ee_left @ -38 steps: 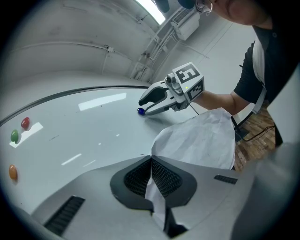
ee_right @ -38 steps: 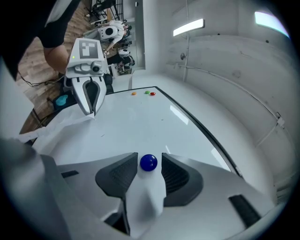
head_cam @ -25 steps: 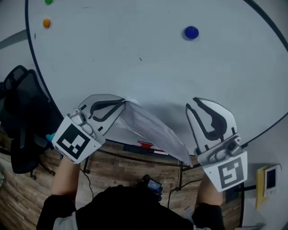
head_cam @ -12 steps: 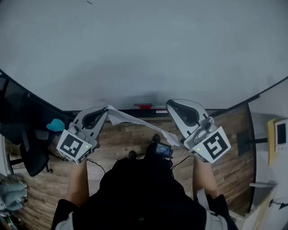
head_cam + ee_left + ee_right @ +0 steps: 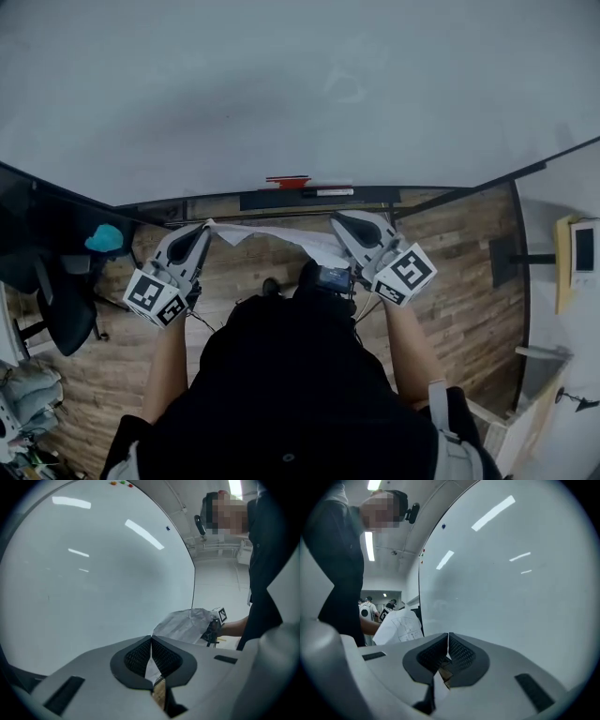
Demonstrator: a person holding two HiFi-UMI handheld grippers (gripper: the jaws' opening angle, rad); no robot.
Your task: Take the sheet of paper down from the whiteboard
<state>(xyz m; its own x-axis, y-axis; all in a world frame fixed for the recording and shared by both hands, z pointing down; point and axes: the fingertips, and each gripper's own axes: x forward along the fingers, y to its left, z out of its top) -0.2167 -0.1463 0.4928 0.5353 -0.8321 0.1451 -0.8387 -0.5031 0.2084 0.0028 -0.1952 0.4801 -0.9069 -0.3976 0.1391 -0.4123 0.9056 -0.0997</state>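
Observation:
The white sheet of paper [image 5: 272, 234] hangs off the whiteboard [image 5: 300, 94], stretched between my two grippers below the board's lower edge. My left gripper [image 5: 207, 227] is shut on its left end; a sliver of paper shows between the pads in the left gripper view [image 5: 151, 666], and the crumpled sheet [image 5: 185, 625] runs on toward the right gripper's marker cube [image 5: 221, 615]. My right gripper [image 5: 337, 225] is shut on the other end, with paper pinched in the jaws [image 5: 440, 686]. The printed sheet [image 5: 401, 627] spreads away to the left.
A red marker [image 5: 286, 181] lies on the board's tray [image 5: 375, 193]. A black office chair [image 5: 56, 300] stands at the left on the wooden floor [image 5: 469, 272], and a wall panel [image 5: 577, 253] is at the right. Small magnets [image 5: 168, 528] stay on the board. People [image 5: 368, 609] stand in the background.
Both grippers dropped from the board's face to below its bottom edge, carrying the sheet. The right gripper's jaws, open a second ago, closed on the sheet's right end.

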